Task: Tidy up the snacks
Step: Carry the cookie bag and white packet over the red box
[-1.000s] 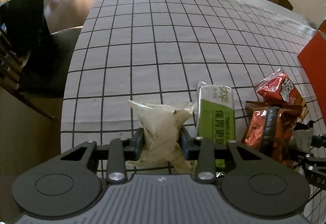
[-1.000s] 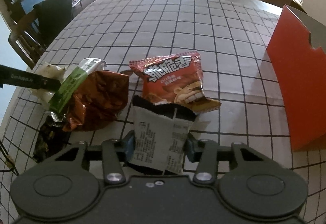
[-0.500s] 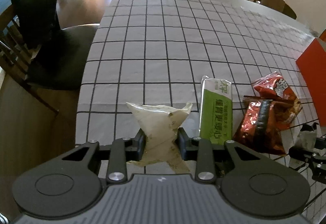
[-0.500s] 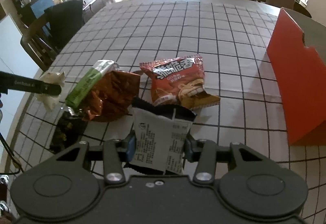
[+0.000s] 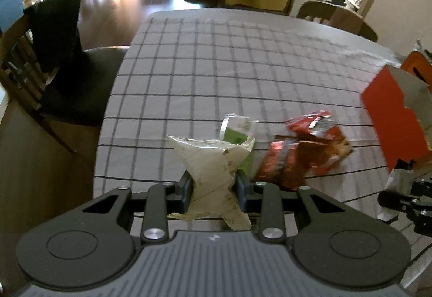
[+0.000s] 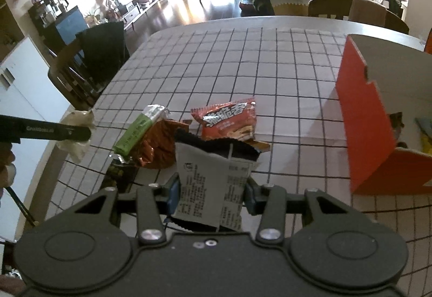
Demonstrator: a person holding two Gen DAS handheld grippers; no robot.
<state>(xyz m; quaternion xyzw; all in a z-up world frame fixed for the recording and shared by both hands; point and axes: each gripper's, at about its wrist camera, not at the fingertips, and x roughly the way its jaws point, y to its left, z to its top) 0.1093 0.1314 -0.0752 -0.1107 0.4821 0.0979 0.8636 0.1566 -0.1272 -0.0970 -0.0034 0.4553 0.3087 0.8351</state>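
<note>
Between the left gripper's (image 5: 213, 189) closed jaws sits a cream packet (image 5: 213, 166), raised higher above the checked table (image 5: 189, 81) than before; three snacks lie unsorted.

Right view: the right gripper (image 6: 212, 194) clamps a grey packet (image 6: 210, 186). Orange box (image 6: 364, 119) now nearer, some items inside.

sunlit wood floor (image 5: 129, 0), dark chair (image 5: 70, 75)

Snack packets (image 6: 172, 140) clustered on table (image 6: 243, 59); box (image 6: 378, 121) right.
</note>
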